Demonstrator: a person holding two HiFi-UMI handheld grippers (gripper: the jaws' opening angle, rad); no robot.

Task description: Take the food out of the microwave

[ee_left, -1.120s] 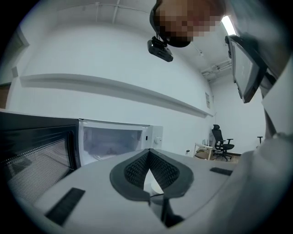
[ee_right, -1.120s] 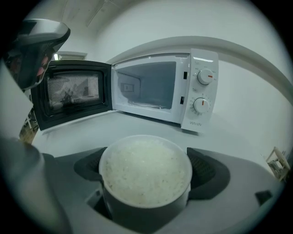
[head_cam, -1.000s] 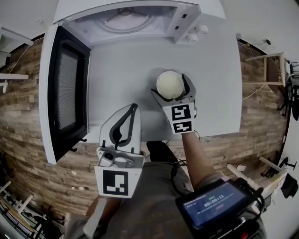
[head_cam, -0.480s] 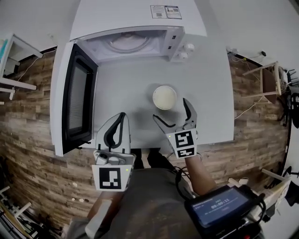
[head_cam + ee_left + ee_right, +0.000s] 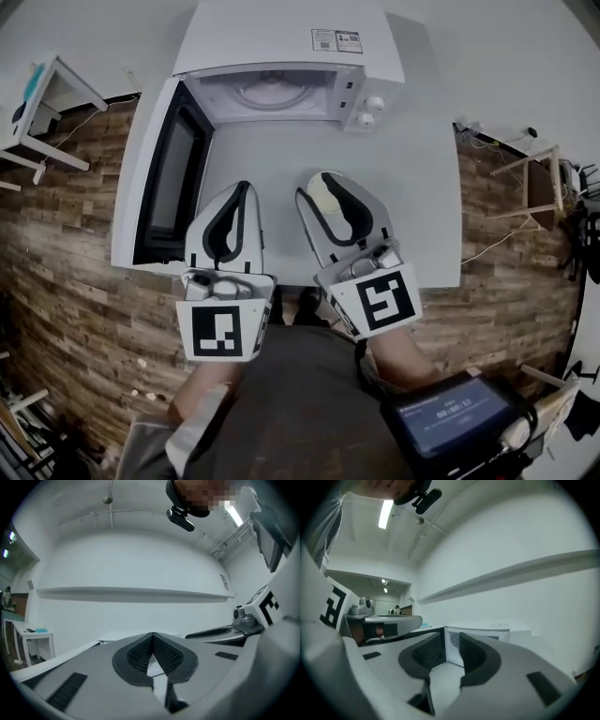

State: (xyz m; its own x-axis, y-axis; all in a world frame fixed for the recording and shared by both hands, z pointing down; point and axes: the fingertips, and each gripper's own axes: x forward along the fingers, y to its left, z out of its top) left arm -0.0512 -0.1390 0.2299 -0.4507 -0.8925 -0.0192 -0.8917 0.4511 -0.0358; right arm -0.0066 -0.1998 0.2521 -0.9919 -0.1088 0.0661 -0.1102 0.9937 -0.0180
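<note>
Covering much of the bowl [image 5: 331,202], right tongs [image 5: 315,181] closing empty

The microwave [image 5: 291,37] fills the far end of the worktop [image 5: 422,187]. Its door [image 5: 173,183] is swung wide open and sticks out toward the near side along the left, like a fence, so the left is blocked. The front of the microwave is open, and a hand could go straight in from the near side. A bowl [image 5: 327,197] stands in the middle of the worktop, in front of that opening. On the right, the worktop has plenty of room to pass.
</note>
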